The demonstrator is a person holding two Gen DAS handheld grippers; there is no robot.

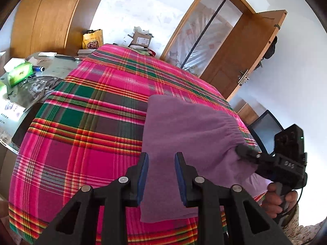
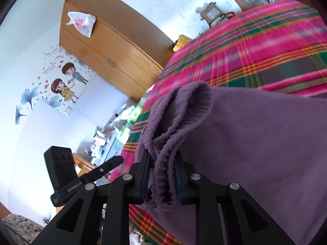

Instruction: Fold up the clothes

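**Purple garment gripped at its waistband**

Where the purple garment point(image 2: 255, 143) lies on the plaid-covered bed point(image 1: 81, 122), the right hand-held gripper point(image 2: 163, 175) pinches its gathered waistband. The left hand-held gripper point(image 1: 161, 175) hovers half-open, empty. Best lift evenly, keeping layers aligned.
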